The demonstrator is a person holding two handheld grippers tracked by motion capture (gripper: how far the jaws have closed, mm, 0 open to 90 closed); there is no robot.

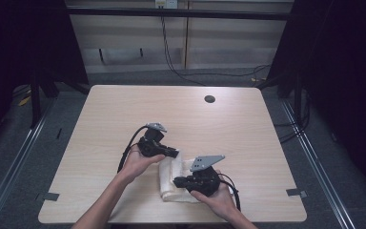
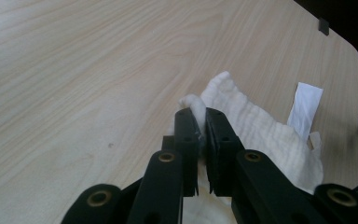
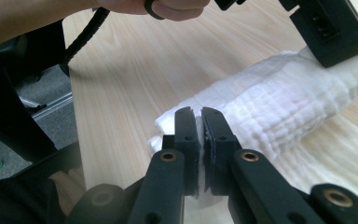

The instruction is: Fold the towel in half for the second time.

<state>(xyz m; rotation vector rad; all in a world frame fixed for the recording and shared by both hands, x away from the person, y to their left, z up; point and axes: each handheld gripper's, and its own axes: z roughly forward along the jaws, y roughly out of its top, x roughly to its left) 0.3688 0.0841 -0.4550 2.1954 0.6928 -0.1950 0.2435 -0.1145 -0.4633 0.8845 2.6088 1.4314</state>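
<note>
A white cloth (image 1: pixel 172 177) lies folded into a thick roll on the near middle of the wooden table (image 1: pixel 124 109). My left gripper (image 1: pixel 175 153) pinches the cloth's far edge; in the left gripper view the jaws are closed on a raised fold of the cloth (image 2: pixel 200 105), left gripper (image 2: pixel 199 114). At the roll's near-left end sits my right gripper (image 1: pixel 176 182). In the right gripper view its jaws clamp the cloth (image 3: pixel 279 105) at that end, right gripper (image 3: pixel 197 114), and the other gripper (image 3: pixel 328 30) presses on the roll farther off.
A round dark hole (image 1: pixel 209 99) is set in the table near its far edge. A white label (image 2: pixel 305 109) sticks out from the cloth. Tape tabs (image 1: pixel 296 192) mark the near table corners. Cables trail over the floor beyond the table.
</note>
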